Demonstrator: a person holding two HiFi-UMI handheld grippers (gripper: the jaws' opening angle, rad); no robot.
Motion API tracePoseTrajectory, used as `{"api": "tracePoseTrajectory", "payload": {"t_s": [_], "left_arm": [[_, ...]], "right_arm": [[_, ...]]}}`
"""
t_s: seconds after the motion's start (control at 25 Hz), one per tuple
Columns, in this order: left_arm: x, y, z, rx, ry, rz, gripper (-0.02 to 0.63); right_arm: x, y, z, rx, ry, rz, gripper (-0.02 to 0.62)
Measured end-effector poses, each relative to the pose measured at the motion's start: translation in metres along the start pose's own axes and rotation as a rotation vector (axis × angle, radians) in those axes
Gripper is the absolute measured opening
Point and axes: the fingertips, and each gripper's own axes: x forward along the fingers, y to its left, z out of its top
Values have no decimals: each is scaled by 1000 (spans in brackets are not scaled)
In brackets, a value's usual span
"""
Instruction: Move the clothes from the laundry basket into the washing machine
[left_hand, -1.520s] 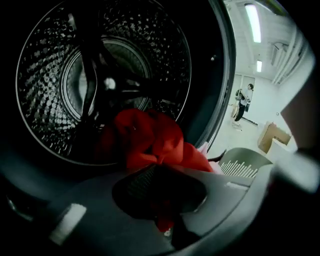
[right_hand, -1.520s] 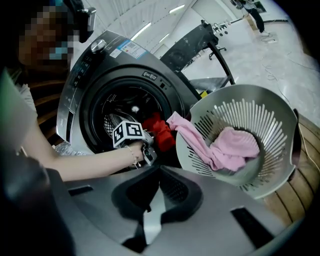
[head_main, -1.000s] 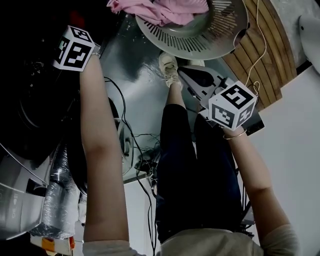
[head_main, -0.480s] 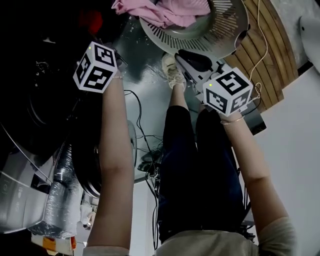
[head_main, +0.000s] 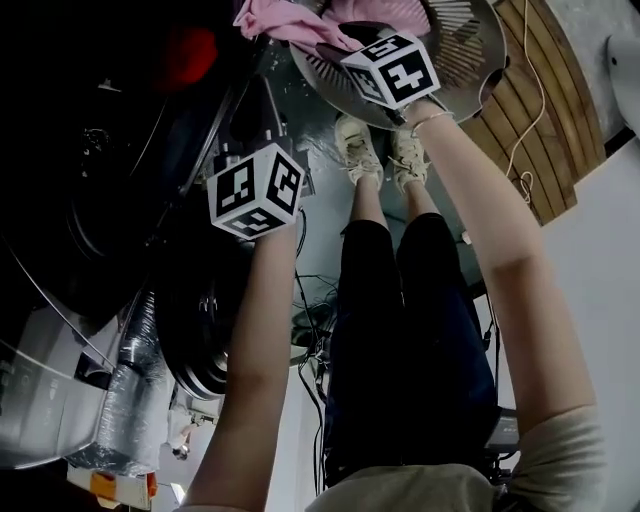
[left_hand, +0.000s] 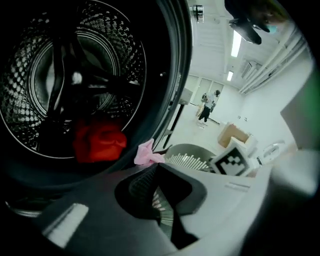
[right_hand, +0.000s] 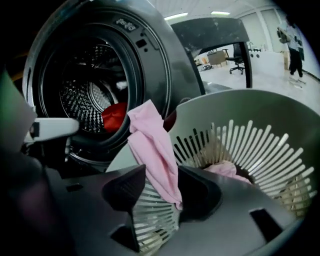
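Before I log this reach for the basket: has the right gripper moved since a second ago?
Yes. In the head view the right gripper went from below the laundry basket to over its rim; its jaws have just been opening, pink garment between them.

No word or number can be read anywhere. The washer (right_hand: 167, 65) has a small pale logo (right_hand: 125, 22) on its door ring, up and to the left of the right gripper (right_hand: 161, 180). It is too small and blurred to spell out. The left cube (head_main: 256, 190), on the left gripper (left_hand: 159, 169), and the right cube (head_main: 390, 70), on the right gripper, carry only black-and-white square markers, with no letters or digits. The right cube also shows just to the right of the left gripper in the left gripper view, again with only its marker pattern.
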Motion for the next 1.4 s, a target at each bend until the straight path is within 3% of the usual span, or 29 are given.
{"api": "tracePoseTrajectory", "payload": {"t_s": [0.2,0.24,0.32,0.44,0.56,0.6,0.68,0.84,0.96,1.04,1.08,1.12,1.24,1.4], "left_arm": [[2,-21,-25,31,81,-75,11],[2,-22,-27,22,90,-83,11],[2,-22,-30,21,96,-96,11],[5,-20,-34,36,106,-110,11],[6,-27,-45,47,150,-135,12],[6,-34,-51,59,172,-156,67],[6,-54,-60,99,204,-207,280],[4,-95,-59,237,191,-300,321],[0,-119,-42,281,134,-334,321],[-3,-128,-22,261,65,-335,304],[-7,-130,-13,234,32,-330,225],[-11,-129,-6,203,12,-319,29],[-23,-114,-4,136,20,-260,17],[-43,-89,-13,99,68,-187,17]], "right_arm": [[29,-15,7,74,18,9,172],[31,-15,9,90,4,15,152],[30,-8,11,77,-24,52,21],[9,6,10,27,-54,107,17],[-33,16,13,49,-132,140,17],[-50,19,17,61,-170,148,15],[-85,27,27,76,-246,165,15],[-154,55,59,78,-387,207,15],[-198,91,82,86,-471,282,15],[-217,112,91,86,-511,331,15],[-223,119,92,82,-523,341,15],[-228,123,92,73,-530,336,16],[-230,112,79,43,-515,255,17],[-207,86,44,14,-379,183,17]]}}
